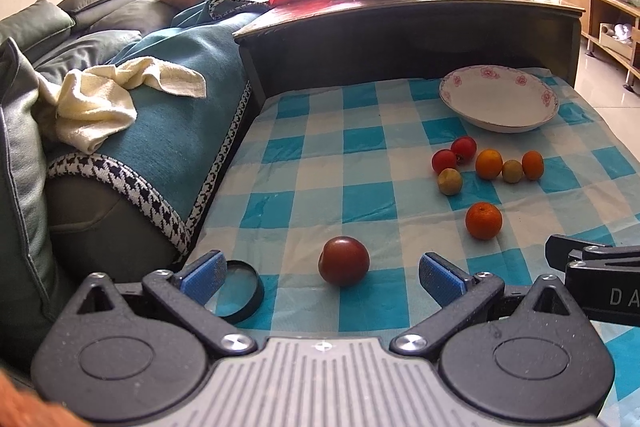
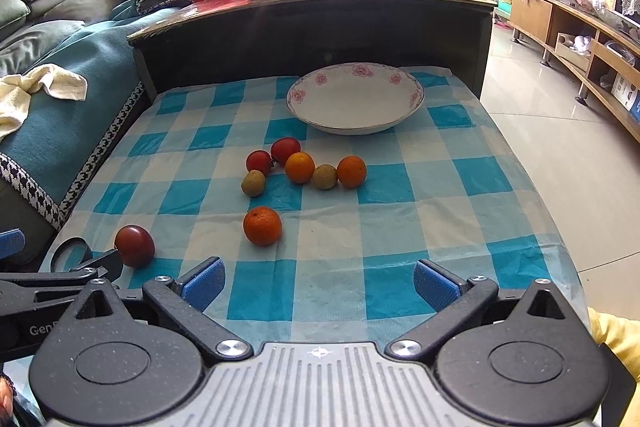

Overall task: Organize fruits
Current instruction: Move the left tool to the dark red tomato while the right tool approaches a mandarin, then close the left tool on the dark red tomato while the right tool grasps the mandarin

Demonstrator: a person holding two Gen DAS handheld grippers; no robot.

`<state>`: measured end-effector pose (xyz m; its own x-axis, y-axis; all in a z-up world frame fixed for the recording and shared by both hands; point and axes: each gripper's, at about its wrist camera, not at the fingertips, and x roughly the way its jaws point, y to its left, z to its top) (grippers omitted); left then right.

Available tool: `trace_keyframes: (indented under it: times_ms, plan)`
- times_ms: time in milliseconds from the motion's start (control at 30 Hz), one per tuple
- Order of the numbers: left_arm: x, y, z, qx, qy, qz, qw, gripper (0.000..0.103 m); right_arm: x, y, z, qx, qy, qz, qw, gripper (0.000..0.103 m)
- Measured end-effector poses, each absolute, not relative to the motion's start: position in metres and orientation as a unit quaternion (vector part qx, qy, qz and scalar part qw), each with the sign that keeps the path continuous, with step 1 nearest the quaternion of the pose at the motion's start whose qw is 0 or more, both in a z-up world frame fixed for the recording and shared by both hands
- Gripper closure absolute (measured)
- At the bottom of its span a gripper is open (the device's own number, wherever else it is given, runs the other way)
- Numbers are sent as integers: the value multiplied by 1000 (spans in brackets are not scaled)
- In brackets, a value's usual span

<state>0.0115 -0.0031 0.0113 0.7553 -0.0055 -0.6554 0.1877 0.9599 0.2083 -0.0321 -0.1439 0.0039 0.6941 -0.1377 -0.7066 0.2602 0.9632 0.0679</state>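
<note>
Both tongs gape wide, empty. Left tongs (image 1: pixel 322 277) straddle the dark tomato (image 1: pixel 344 260); a clumsy close could roll it off the worktop (image 1: pixel 360 163).

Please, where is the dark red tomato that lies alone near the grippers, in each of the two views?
Left wrist view: the dark red tomato lies low in the centre, on the cloth between the open fingers of the left gripper.
Right wrist view: the same tomato lies low on the left, beside the magnifying glass.
Shared landmark: the flowered bowl at the far end of the cloth.
</note>
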Motion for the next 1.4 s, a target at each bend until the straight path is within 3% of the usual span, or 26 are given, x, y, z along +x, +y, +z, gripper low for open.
trace_keyframes:
  times_ms: [433,800,867,1033,1133,1233,1400]
  plan:
    - [24,6,-4,145,346,-82,923,0,-14,-135,-5,57,384,-76,918,11]
    - [46,23,-18,139,347,-140,917,0,10,-129,-13,20,389,8,921,27]
    - [53,24,-22,131,357,-154,912,7,16,-131,-16,24,392,21,919,35]
    - [60,19,-33,137,362,-164,907,26,26,-135,-28,29,394,40,918,38]
    - [64,17,-40,132,367,-173,904,38,34,-138,-35,36,397,42,916,44]
    - [68,17,-45,124,369,-174,905,42,43,-137,-41,37,396,46,916,44]
    - [72,16,-47,114,360,-182,908,53,53,-134,-48,31,399,49,915,55]
